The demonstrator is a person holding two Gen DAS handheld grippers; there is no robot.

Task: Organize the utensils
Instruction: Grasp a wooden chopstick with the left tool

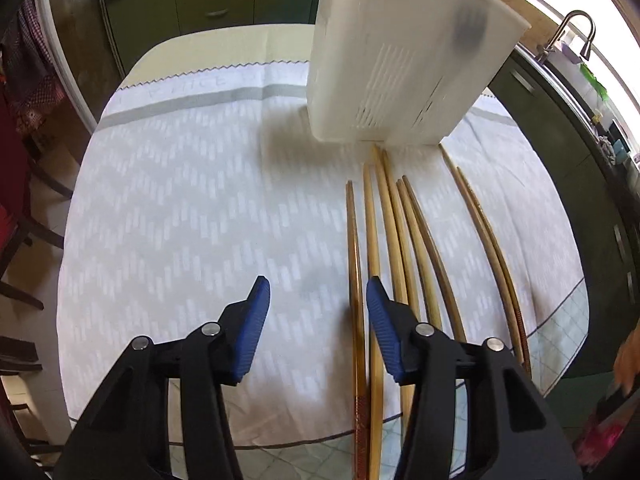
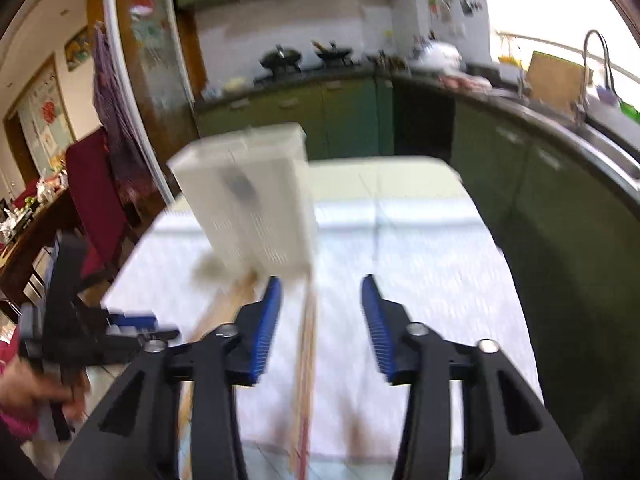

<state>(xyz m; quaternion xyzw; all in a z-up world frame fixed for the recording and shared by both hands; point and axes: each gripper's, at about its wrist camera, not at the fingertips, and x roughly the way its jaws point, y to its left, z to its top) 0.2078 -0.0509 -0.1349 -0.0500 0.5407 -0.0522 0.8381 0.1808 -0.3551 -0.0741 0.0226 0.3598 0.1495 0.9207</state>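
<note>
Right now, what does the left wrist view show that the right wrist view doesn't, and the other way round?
Only the left wrist view shows the chopsticks sharply: separate wooden sticks lying side by side on the patterned cloth, plus the open left gripper seen from behind.

Only the right wrist view shows the stove with woks, the red chair and the open right gripper; it is motion-blurred.

Both show the white slotted holder, the chopsticks, the cloth-covered table and the faucet.

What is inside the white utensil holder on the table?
Its inside cannot be seen. The white utensil holder shows only its slotted outer walls; a dark blur shows through one. The wooden chopsticks lie outside on the tablecloth.
</note>
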